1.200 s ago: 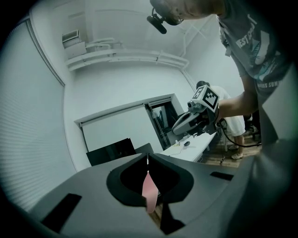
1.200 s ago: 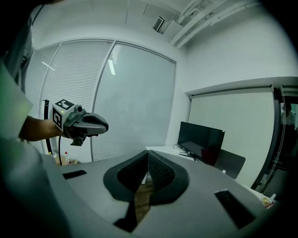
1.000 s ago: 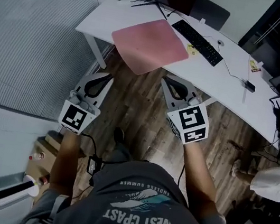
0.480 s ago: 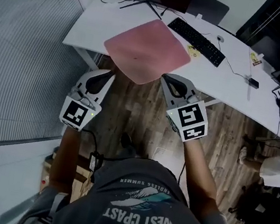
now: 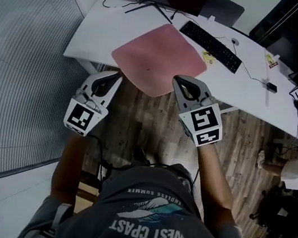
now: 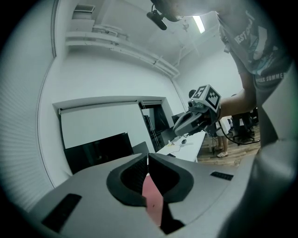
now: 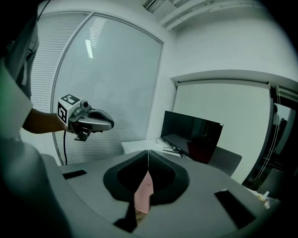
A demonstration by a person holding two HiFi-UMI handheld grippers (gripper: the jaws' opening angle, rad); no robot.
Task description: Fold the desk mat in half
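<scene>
I read print on the shirt [image 5: 145, 223] in the head view. The big white letters, upside down from here, say "WEST COAST". A smaller curved line over the wave picture says "ENDLESS SUMMER". The left gripper view catches the same shirt [image 6: 253, 51] from below, and I make out "SUMMER" and the start of "WEST". The cube [image 5: 79, 119] on the left gripper [image 5: 117, 74] and the cube [image 5: 204, 126] on the right gripper [image 5: 177, 79] carry black-and-white square code patterns, no letters. The yellow tag [image 5: 208, 57] beside the keyboard [image 5: 210, 45] has print too small to read, and so do the keys.
</scene>
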